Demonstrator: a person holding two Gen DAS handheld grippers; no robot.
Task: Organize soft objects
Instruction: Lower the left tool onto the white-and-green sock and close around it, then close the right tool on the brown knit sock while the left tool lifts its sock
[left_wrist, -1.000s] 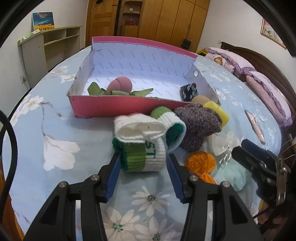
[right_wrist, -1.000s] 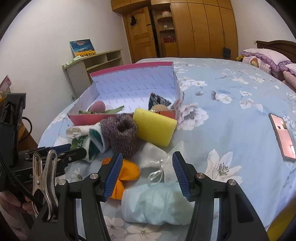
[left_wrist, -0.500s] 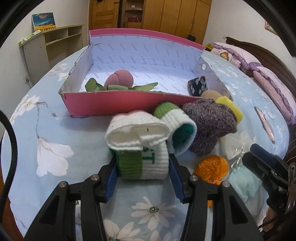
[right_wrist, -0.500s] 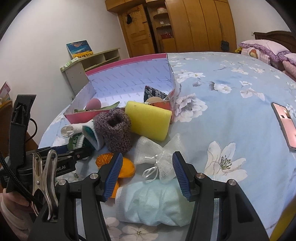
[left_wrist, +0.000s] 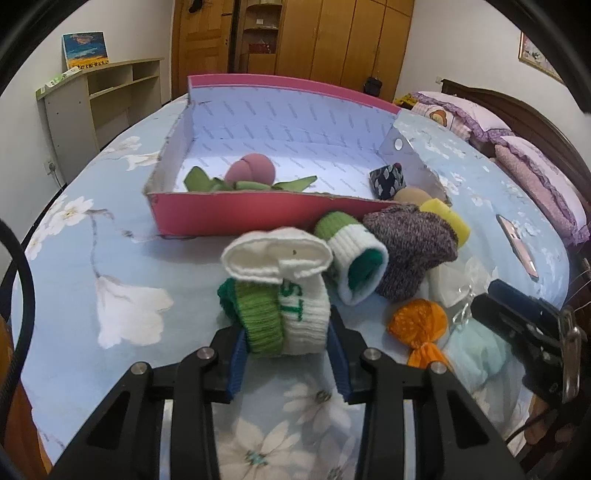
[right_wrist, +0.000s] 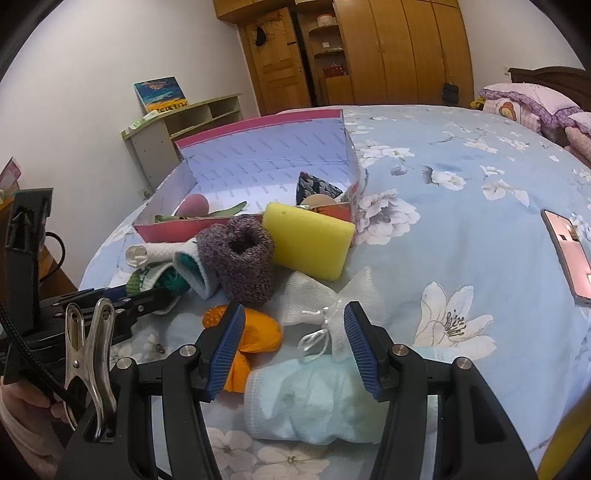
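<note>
My left gripper (left_wrist: 287, 343) has its jaws closing, and both blue pads press the sides of a white and green sock (left_wrist: 291, 291) standing on the bedspread. A second white and green sock (left_wrist: 354, 258), a purple knitted sock (left_wrist: 410, 251) and a yellow sponge (right_wrist: 308, 240) lie in front of the pink box (left_wrist: 236, 218). My right gripper (right_wrist: 295, 350) hangs open over a light blue cloth (right_wrist: 314, 398). A white mesh pouch (right_wrist: 321, 306) and an orange pouch (right_wrist: 258, 332) lie just beyond its fingertips. Nothing is between its pads.
In the box lie a pink plush peach with green leaves (left_wrist: 251, 170), a dark patterned pouch (left_wrist: 388, 181) and a tan round thing (left_wrist: 412, 194). A phone (right_wrist: 567, 254) lies on the bed at the right. Pillows (left_wrist: 535, 166) are far right, a shelf unit (left_wrist: 103, 96) far left.
The left jaws have narrowed from either side of the sock onto it, and the sock now looks squeezed. The right gripper has kept its opening and place.
</note>
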